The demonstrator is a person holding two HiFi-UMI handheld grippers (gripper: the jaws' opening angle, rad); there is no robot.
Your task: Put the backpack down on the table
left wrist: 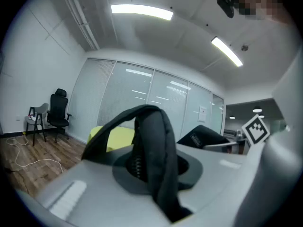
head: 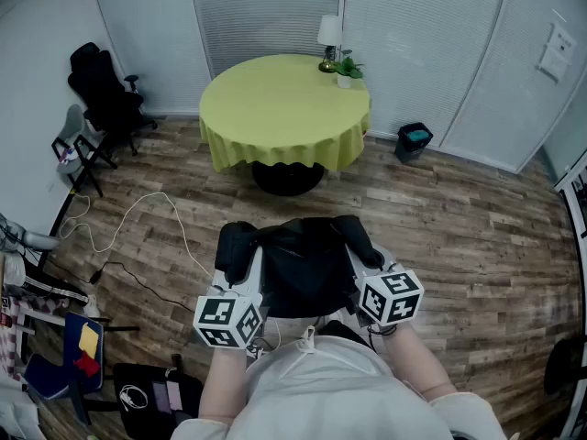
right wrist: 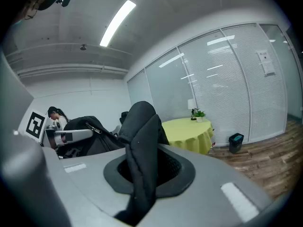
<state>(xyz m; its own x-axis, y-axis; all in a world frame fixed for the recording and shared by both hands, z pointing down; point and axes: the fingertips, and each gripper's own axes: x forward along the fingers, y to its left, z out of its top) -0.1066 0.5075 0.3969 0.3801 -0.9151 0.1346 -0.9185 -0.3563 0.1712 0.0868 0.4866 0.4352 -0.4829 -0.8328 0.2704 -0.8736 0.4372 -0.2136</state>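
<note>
Black backpack [head: 303, 264]; left tool [left wrist: 151, 171], right tool [right wrist: 147, 169] near-level

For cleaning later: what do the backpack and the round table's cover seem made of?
Backpack: probably matte black woven synthetic fabric; its padded strap shows stitched seams. Tablecloth: likely yellow-green cloth, hanging in soft folds at the edge.

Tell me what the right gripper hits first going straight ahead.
The right gripper clamps the backpack strap; beyond it, probably the yellow table, though depth is unclear.
</note>
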